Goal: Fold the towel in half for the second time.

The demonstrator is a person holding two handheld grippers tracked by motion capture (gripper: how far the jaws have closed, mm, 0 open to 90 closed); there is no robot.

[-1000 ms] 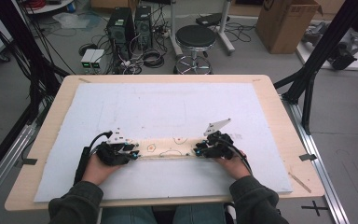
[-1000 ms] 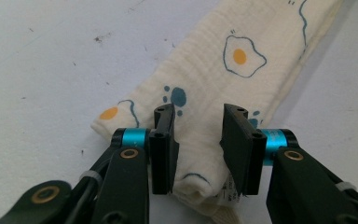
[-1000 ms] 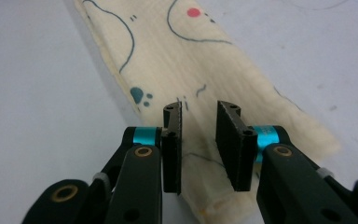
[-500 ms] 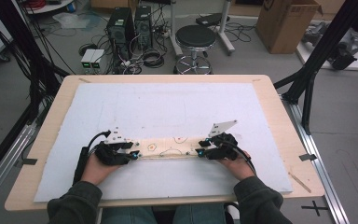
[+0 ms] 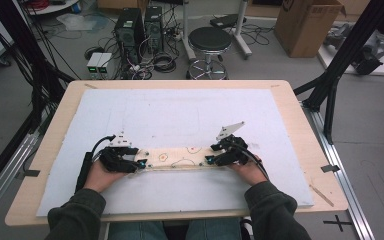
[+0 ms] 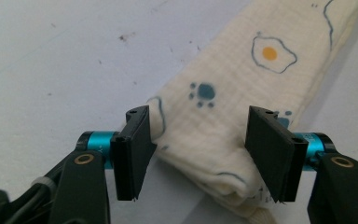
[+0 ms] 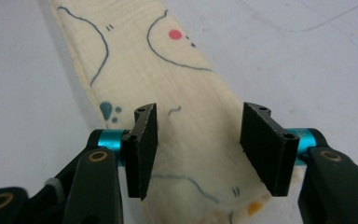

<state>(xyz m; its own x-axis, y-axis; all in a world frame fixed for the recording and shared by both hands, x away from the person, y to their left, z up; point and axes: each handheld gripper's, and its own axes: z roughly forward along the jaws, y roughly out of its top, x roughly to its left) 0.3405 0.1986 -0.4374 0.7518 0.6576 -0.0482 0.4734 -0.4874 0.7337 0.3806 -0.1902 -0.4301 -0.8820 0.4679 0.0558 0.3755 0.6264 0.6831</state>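
The folded cloth (image 5: pixel 180 159), a cream strip printed with blue outlines, a paw mark and a fried egg, lies flat near the front of the bench, stretched sideways between the two tools. At its left end the left tool (image 5: pixel 139 165) has its jaws standing apart; they have just been opening, and the thick folded end of the cloth (image 6: pixel 214 144) sits loose between them, the pads (image 6: pixel 135 149) not pressing on it, though the left pad is right against its edge. At the other end the right tool (image 5: pixel 211 160) has its jaws apart too, also just opened, with the cloth (image 7: pixel 186 140) lying between them and clear of both pads (image 7: pixel 265 147). The person's left hand (image 5: pixel 100 175) and right hand (image 5: pixel 247 170) rest low on the white sheet (image 5: pixel 180 115) that covers most of the wooden bench (image 5: pixel 300 130). A black cable (image 5: pixel 86 167) trails from the left tool toward the front edge. Beyond the bench stand a black stool (image 5: pixel 209 40), two computer towers (image 5: pixel 140 25) and a cardboard box (image 5: pixel 307 25) on the grey floor.
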